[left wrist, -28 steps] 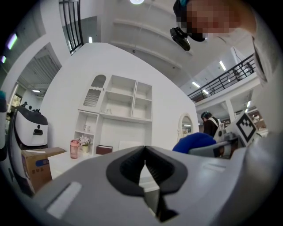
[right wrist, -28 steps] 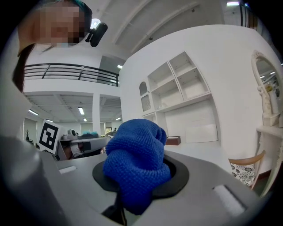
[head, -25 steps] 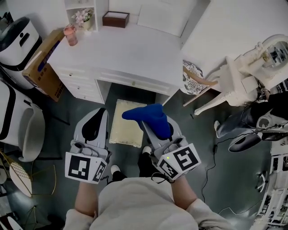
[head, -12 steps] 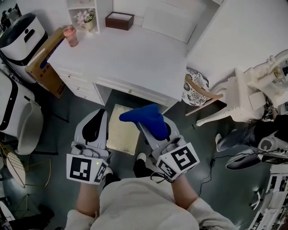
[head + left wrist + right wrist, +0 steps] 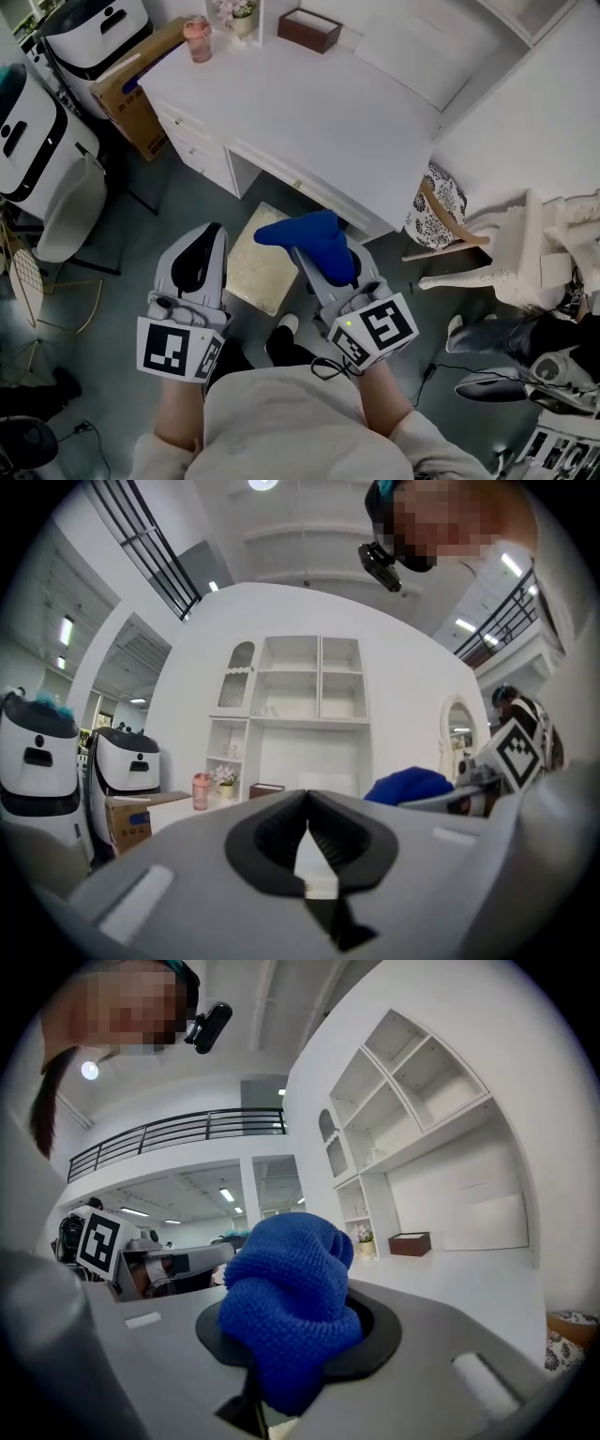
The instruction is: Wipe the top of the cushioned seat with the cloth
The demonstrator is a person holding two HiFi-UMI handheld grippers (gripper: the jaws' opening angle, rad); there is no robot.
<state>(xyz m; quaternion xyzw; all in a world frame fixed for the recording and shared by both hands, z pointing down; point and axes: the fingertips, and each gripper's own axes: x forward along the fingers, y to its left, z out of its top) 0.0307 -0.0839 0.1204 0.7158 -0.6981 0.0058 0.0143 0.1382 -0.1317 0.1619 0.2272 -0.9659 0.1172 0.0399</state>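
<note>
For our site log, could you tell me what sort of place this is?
Probably a staged bedroom set inside a large hall: a white desk with a cushioned seat by it, white wall shelves, and a railed mezzanine overhead.

1. A big white desk (image 5: 309, 112) stood on the grey floor (image 5: 141, 262).
2. At the far side of the desk stood a pink bottle (image 5: 197, 25) and a brown box (image 5: 308, 29), well apart. A flat white board (image 5: 412, 56) lay near the box.
3. A pale yellow cushioned seat (image 5: 249, 272) stood on the floor, with its far end under the desk's edge.
4. A cardboard box (image 5: 141, 103) leaned on the desk's left end.
5. White machines (image 5: 33, 141) stood on the floor at the left.
6. At the right, a round patterned stool (image 5: 433, 202) stood just beside the desk, with a white chair (image 5: 511, 248) near it.
</note>
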